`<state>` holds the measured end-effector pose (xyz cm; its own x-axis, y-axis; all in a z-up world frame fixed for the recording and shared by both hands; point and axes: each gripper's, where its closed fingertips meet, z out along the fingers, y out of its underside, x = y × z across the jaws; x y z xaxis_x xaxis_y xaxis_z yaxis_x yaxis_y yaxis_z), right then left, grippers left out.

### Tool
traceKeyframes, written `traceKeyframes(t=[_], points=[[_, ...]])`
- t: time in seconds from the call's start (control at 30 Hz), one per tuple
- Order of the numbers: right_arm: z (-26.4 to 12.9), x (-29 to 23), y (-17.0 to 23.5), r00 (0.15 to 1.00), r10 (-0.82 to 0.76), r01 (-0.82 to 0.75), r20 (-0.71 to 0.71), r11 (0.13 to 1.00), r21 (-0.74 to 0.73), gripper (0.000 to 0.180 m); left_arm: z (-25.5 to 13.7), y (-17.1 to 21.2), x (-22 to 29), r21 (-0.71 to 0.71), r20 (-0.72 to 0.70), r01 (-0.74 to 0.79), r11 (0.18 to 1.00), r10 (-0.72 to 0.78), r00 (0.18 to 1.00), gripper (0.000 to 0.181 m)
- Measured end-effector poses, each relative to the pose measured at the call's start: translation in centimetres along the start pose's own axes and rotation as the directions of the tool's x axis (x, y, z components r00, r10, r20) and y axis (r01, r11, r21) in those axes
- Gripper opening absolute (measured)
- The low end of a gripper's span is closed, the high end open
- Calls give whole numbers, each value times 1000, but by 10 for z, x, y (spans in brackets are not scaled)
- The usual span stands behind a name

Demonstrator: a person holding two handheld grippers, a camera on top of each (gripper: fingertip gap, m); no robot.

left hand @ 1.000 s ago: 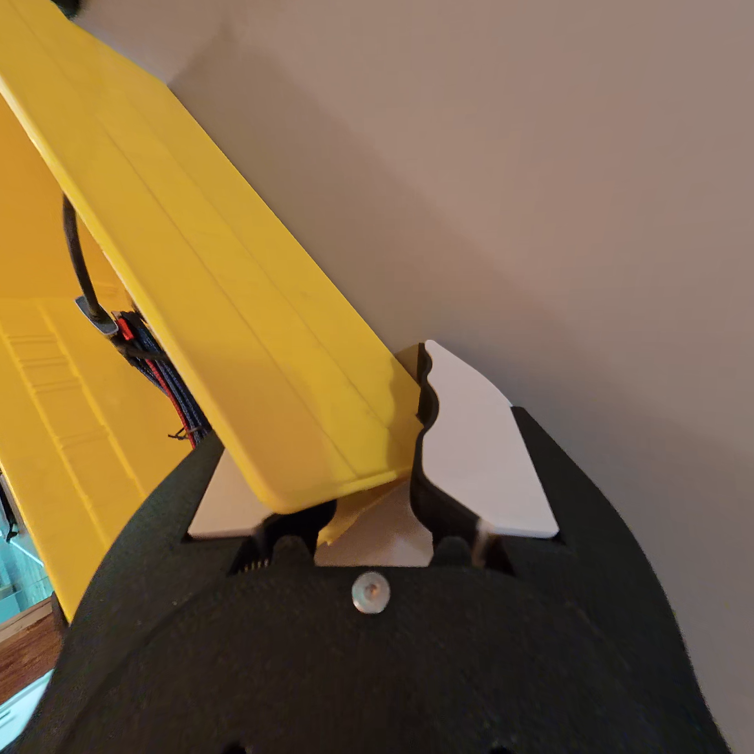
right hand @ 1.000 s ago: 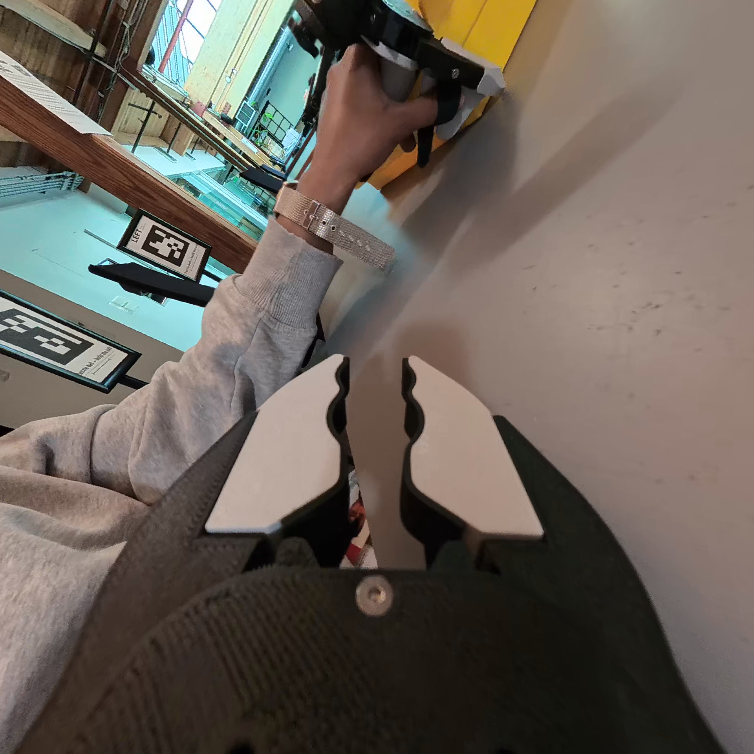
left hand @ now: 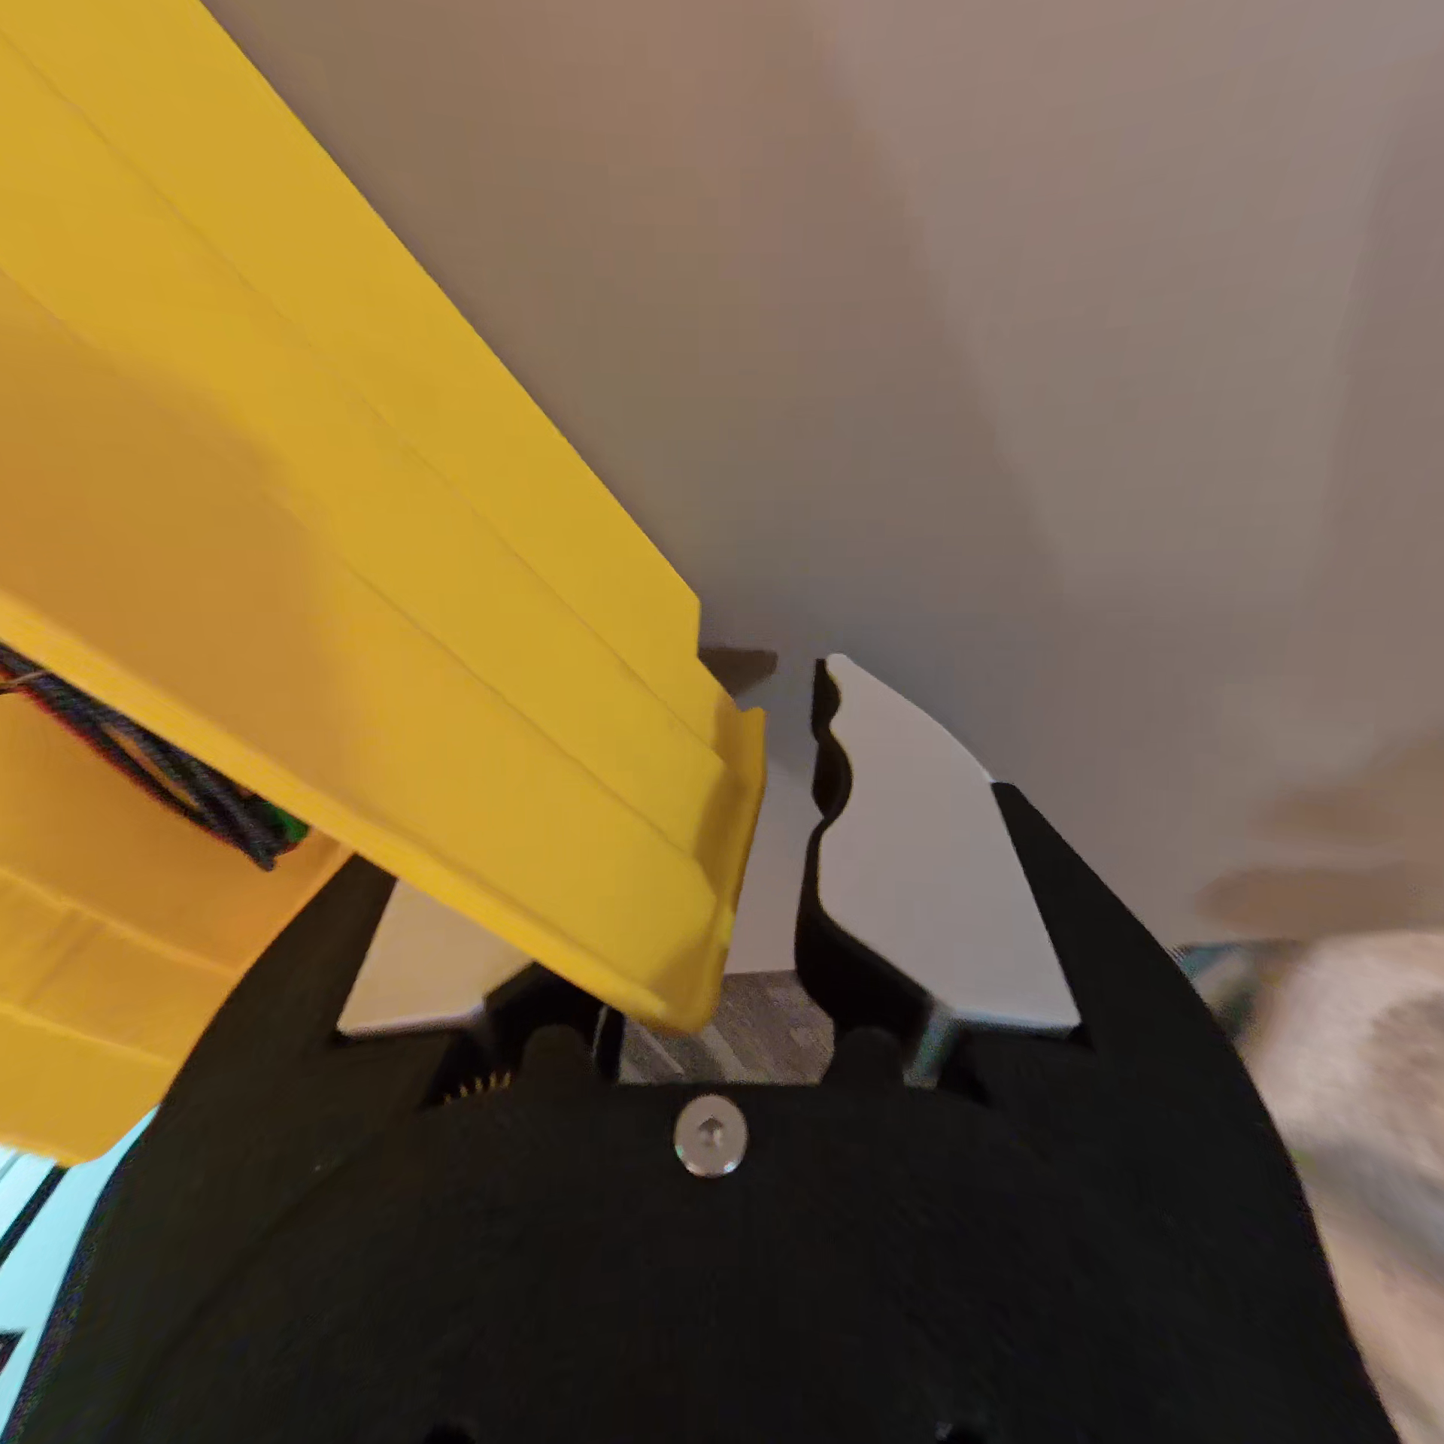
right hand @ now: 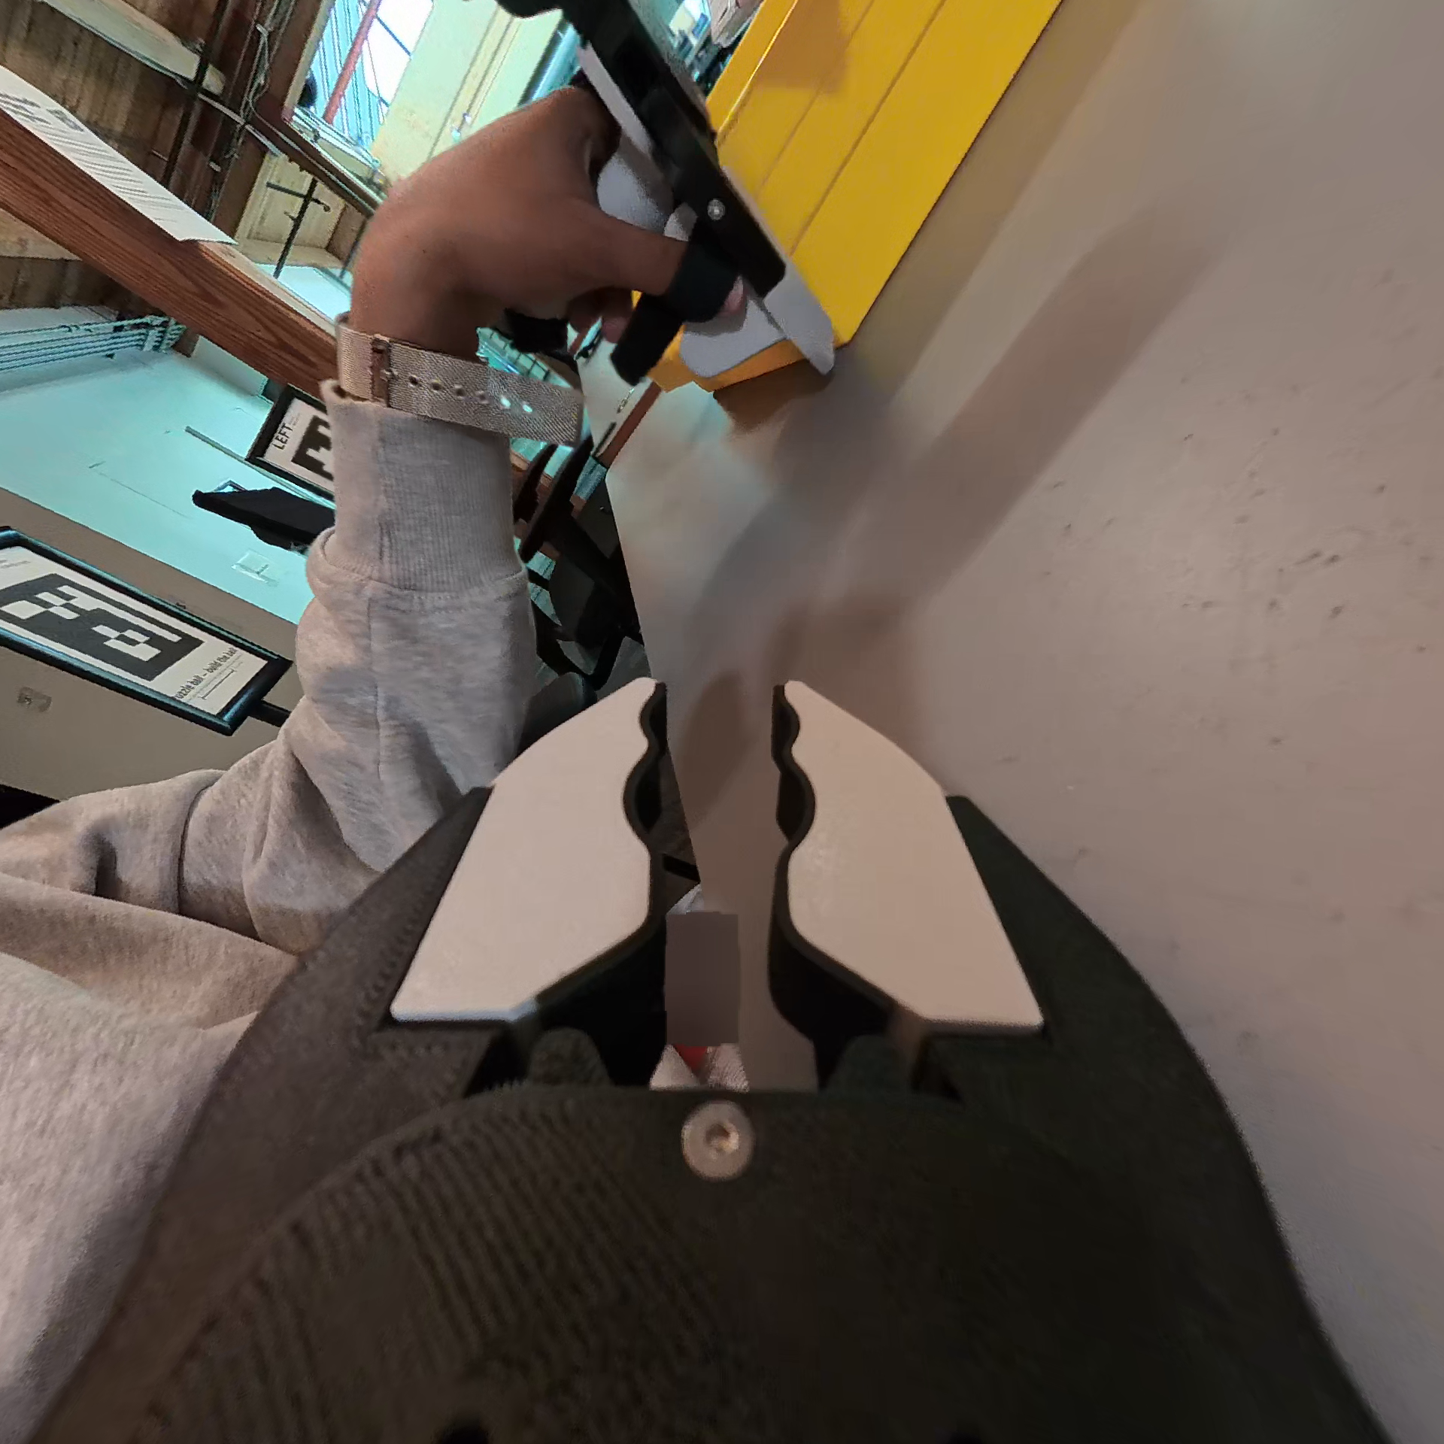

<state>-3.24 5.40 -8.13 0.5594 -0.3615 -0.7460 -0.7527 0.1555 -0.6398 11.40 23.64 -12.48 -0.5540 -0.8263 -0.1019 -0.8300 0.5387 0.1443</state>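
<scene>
Moved: the left gripper [left hand: 785, 688] loosens on the yellow lid [left hand: 352, 547]. A second ago the lid's edge sits tight against the right-hand finger; now a strip of tabletop [left hand: 1016, 312] shows between them.
Left jaws: slightly parted. The lid's lip lies over the left-hand finger and hides most of it, so I cannot tell whether that side still touches. It is no longer a firm pinch.
View shift: the left camera now also catches blurred floor at far right, which is not in the earlier frame. The gripper has swung or backed off a bit.
Lid: still raised at a slant. Its free corner is at the jaws and the rest runs off to the far left.
Box: the yellow box [right hand: 859, 156] sits on the tabletop at the far end, as before. A dark cable bundle [left hand: 156, 773] shows under the lid.
Left hand: the hand [right hand: 484, 226] grips the left tool at the box's near corner and looms larger in the right view than before. It has a woven watch strap [right hand: 469, 398] and a grey sleeve [right hand: 406, 625].
Right gripper: the right gripper [right hand: 719, 703] is unchanged. Its jaws are spread with nothing between them, over the near tabletop and well apart from the box.
Background: framed marker boards [right hand: 101, 625] at left, same place.
</scene>
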Motion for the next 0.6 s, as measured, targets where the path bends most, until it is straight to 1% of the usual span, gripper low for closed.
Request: traceKeyframes(t=[0.03,0.1,0.17,0.23,0.33,0.43,0.5,0.53,0.6], points=[[0,-1,0,1000,1,-1,2,1000,0,26,-1,5,6,-8,-52,-4,1000,3,999,60],[0,-2,1,1000,3,-3,9,1000,-3,26,-3,17,16,-17,-165,-16,1000,13,986,69],[0,-3,2,1000,10,-10,17,1000,-8,27,-8,29,24,-8,-301,-31,1000,27,953,78],[0,-4,4,999,22,-22,25,1000,-14,28,-18,37,28,47,-426,-29,998,46,904,78],[0,-4,4,998,48,-47,38,999,-20,28,-44,36,24,204,-561,33,978,89,823,71],[0,-5,5,995,82,-81,59,996,-24,28,-68,29,2,373,-597,143,917,119,793,71],[0,-6,5,992,106,-105,73,994,-25,29,-79,20,-25,467,-577,244,850,84,812,71],[-1,-7,5,990,117,-116,80,993,-24,29,-82,15,-43,512,-555,306,802,37,831,70],[-1,-7,5,986,138,-137,91,990,-20,29,-83,6,-90,575,-491,439,690,-139,860,63]])
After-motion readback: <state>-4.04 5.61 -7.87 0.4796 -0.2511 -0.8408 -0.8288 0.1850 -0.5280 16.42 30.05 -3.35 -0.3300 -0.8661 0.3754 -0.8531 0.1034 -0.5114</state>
